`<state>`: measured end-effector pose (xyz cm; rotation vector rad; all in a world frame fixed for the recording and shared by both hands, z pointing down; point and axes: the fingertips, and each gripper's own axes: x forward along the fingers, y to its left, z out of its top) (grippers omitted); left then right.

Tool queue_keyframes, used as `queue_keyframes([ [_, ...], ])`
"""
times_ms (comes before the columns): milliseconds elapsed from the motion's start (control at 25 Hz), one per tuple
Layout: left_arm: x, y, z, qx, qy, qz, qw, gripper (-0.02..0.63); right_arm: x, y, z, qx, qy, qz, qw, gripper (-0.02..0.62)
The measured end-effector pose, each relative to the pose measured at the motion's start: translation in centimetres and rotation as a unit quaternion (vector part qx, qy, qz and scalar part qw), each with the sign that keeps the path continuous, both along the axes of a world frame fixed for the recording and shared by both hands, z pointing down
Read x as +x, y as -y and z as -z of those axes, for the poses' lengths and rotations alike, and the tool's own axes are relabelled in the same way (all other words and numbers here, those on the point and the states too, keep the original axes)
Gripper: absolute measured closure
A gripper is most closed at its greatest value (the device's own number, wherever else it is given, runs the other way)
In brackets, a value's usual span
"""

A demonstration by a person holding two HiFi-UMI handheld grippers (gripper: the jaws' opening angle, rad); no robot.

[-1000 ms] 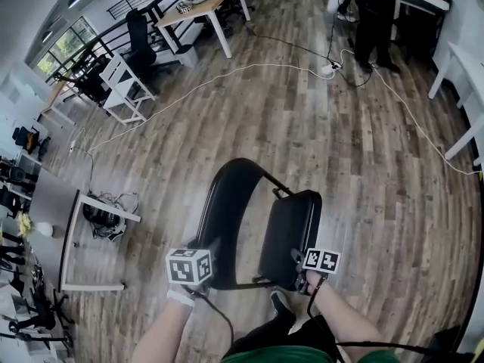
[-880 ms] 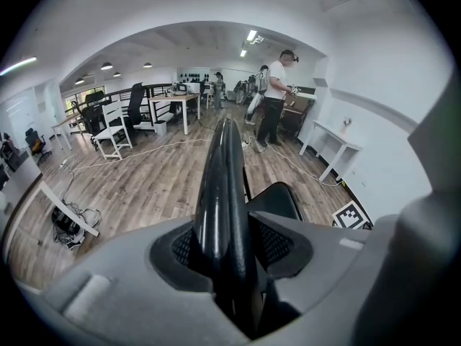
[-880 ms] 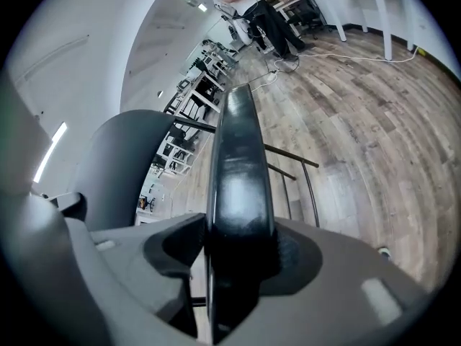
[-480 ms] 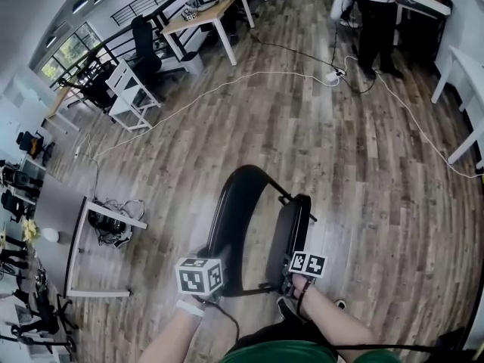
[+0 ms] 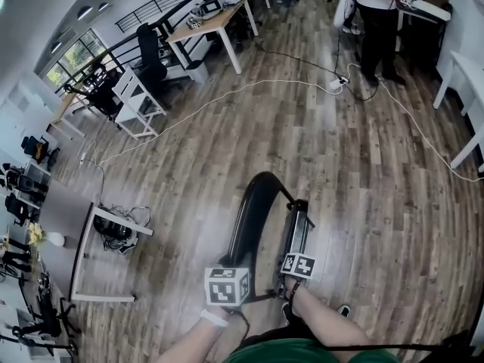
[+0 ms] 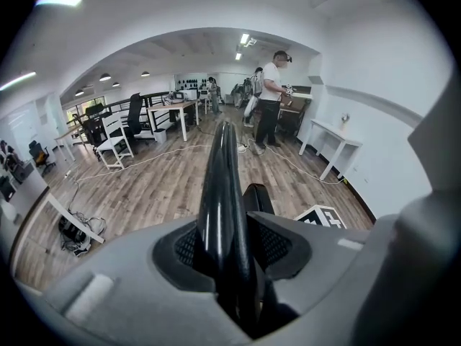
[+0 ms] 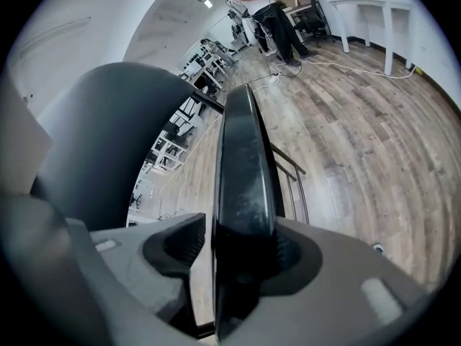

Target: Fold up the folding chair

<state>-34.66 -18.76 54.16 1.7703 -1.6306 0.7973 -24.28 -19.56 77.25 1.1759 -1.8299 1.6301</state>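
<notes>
Black metal folding chair (image 5: 255, 203) nearly flat, on wood floor (image 5: 363, 180) | left tool (image 6: 229, 249) jaws just been closing, pinching backrest (image 6: 220, 186) | right tool (image 7: 245, 249) pinching seat (image 7: 245, 157) | advice: press both together evenly.

Through my head view, the folding chair (image 5: 255, 206) hides most of its own legs. Far beyond the chair, the top edge cuts off a standing person (image 5: 376, 21). The items on the bench (image 5: 215, 21) beyond it are too small to tell.
</notes>
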Motion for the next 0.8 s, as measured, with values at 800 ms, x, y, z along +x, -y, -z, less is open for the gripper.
queue_keyframes([
  [800,2.9,-0.3,1.0,0.006,0.007,-0.01,0.9999,0.471,-5.1,0.1,1.2,0.004,0.033,0.001,0.999,0.368],
])
